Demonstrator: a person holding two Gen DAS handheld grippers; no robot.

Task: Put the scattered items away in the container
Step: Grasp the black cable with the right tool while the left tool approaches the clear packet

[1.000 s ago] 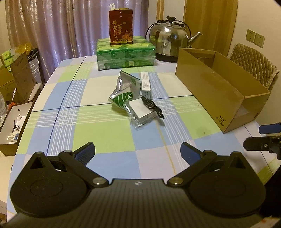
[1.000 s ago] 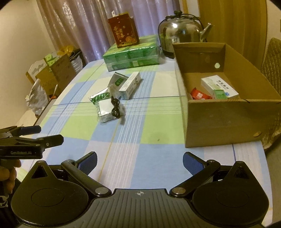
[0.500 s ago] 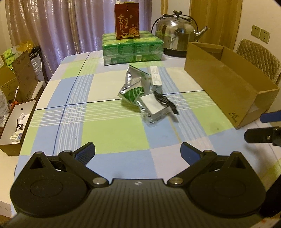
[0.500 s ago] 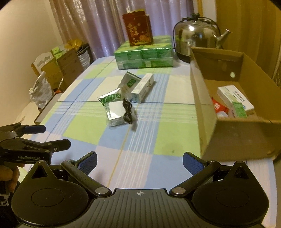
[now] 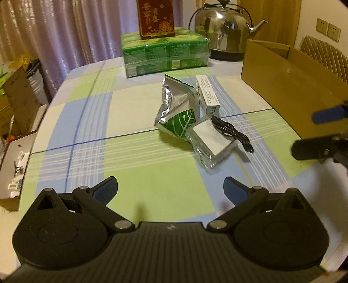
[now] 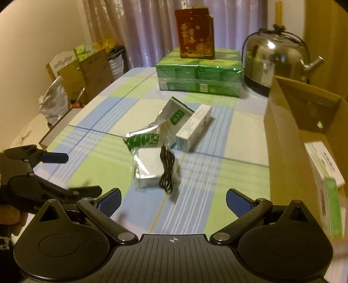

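Currently hovering over the near edge of the bench, both tools empty. Left tool sitting with blue pads spread wide apart, nothing between them; same for right tool, pads well apart and gripping nothing. Pointing both cameras at the scattered pile mid-bench.

Lying in that pile: green leaf-print foil pouch, second foil pouch with green label leaning behind it, flat silver packet nearest the tools, coiled black cable resting on top of the silver packet, and white carton lying just beside the pouches on the container side. All touching or overlapping one another.

Sitting to the right of the pile, cardboard box, open-topped, well apart from the pile. Showing inside, from the right wrist view: white-and-green boxes along the near wall; rest of the contents blurred.

Standing at the far end of the bench: shrink-wrapped green pack with a red carton upright on top, steel kettle just beside it.

Showing at the edge of each view: the opposite tool, held at similar height, also clear of the items. Holding the left tool, a hand, partly visible at the frame edge.
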